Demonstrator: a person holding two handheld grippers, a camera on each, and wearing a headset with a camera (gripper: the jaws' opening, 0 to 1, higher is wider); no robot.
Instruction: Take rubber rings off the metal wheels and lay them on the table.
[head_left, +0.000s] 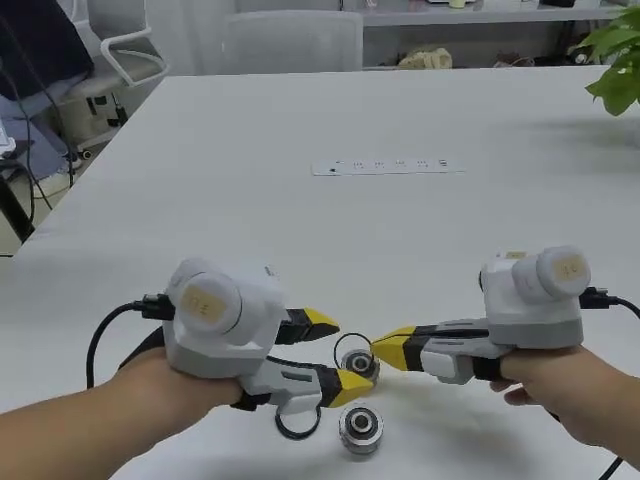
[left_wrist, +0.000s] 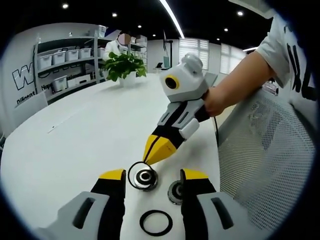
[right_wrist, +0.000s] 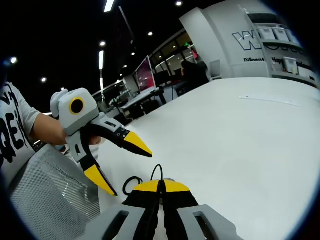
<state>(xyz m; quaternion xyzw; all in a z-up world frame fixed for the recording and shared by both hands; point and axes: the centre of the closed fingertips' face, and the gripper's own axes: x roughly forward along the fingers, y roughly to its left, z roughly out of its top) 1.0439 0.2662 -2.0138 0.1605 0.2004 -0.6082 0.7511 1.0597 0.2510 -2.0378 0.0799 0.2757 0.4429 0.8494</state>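
hand-held gripper (left_wrist: 148, 159), right, tight on rubber ring (left_wrist: 129, 175) at wheel (left_wrist: 145, 177)

Left gripper (head_left: 340, 352) jaws spread, right gripper (head_left: 385, 347) jaws pinched together, tips facing.

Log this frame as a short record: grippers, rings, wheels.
left hand-held gripper: open, holds nothing
right hand-held gripper: shut on pinched ring
pinched ring: looped round far wheel, one side raised
far wheel: between the two grippers' tips
near wheel: bare of ring, standing free
loose ring: flat on table, beside near wheel
table: white
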